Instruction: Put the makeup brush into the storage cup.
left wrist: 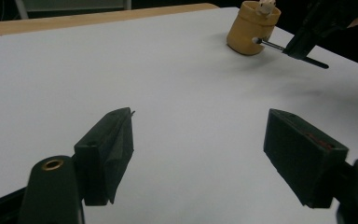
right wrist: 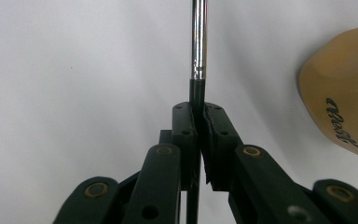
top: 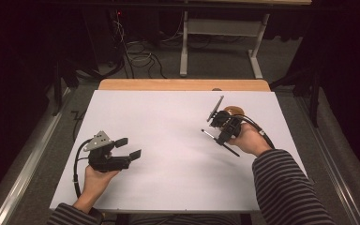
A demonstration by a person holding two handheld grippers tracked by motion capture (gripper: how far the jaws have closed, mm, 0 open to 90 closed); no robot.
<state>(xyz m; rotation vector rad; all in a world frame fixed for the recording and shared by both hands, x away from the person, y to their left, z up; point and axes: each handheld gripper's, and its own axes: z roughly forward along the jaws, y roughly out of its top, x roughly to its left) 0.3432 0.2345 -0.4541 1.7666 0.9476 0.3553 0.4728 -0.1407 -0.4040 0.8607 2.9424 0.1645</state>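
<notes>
Right claw (top: 221,127): jaws clamped tight on a thin brush (right wrist: 198,42), black handle pinched between the pads, shiny metal ferrule running straight out ahead of the jaw tips. In the high view the handle's tail sticks out behind the claw toward the person, and the working end points out left over the table (top: 168,140). Grip sits well down the handle, probably so the tip stays free and easy to aim.

Tan wooden holder cup (left wrist: 253,28) stands upright near the far right part of the table, just beside the right claw. From the left gripper view the brush's pale tip (left wrist: 255,41) lies against or just in front of the cup's wall, below the rim; contact cannot be told. Something pale pokes from the cup's mouth, too small to name.

Left claw (top: 127,147): jaws wide apart, nothing between them, held low over bare table well apart from the cup. Likely waiting, or ready to steady the cup.
</notes>
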